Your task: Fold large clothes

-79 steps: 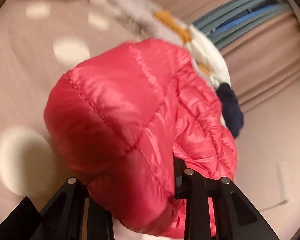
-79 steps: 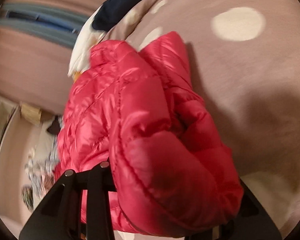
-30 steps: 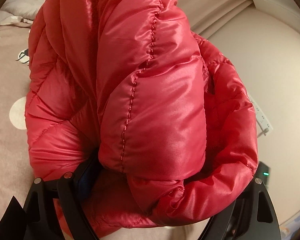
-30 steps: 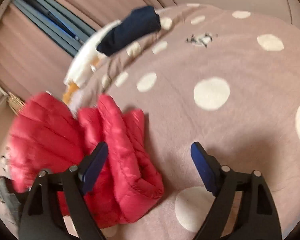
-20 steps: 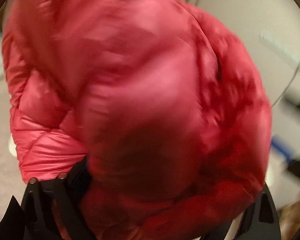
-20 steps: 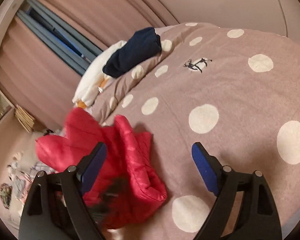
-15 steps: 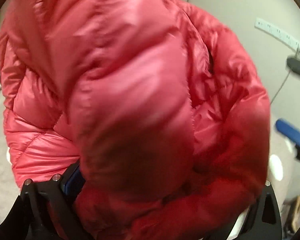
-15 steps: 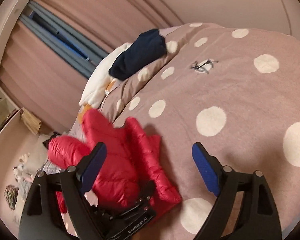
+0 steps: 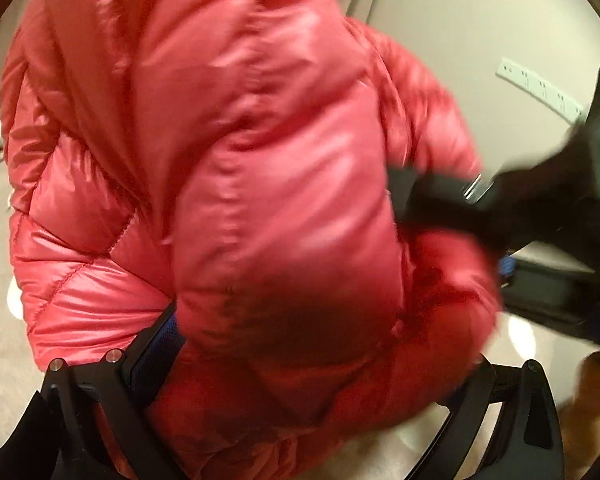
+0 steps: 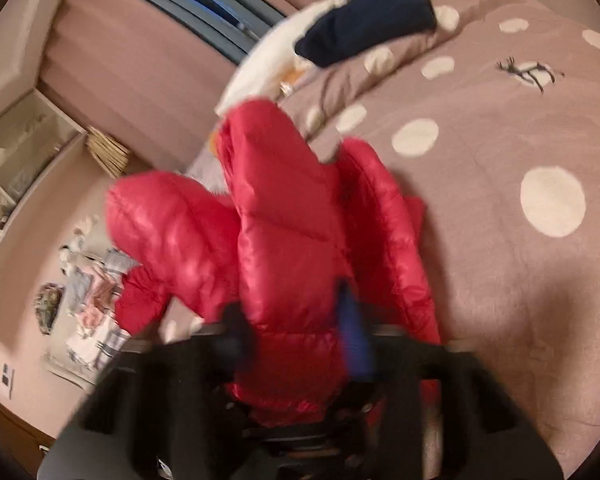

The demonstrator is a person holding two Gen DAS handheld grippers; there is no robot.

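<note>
A red quilted puffer jacket (image 9: 240, 184) fills the left wrist view, bunched between my left gripper's (image 9: 300, 372) wide-set fingers, which hold its bulk. In the right wrist view the jacket (image 10: 296, 232) hangs at the edge of the brown polka-dot bed cover (image 10: 500, 152). My right gripper (image 10: 300, 320) is closed on a fold of it, blue pads pressing either side. The right gripper also shows, blurred, at the right of the left wrist view (image 9: 500, 216), against the jacket.
A navy folded garment (image 10: 368, 16) and a white-and-orange one (image 10: 268, 68) lie at the far end of the bed. Curtains (image 10: 140, 52) stand behind. Shelves and scattered clothes (image 10: 88, 292) lie on the floor to the left. A wall power strip (image 9: 540, 88) shows.
My right gripper, open and empty over the bed half a second ago, has moved left and closed on the jacket. The left gripper keeps its hold on the bundle.
</note>
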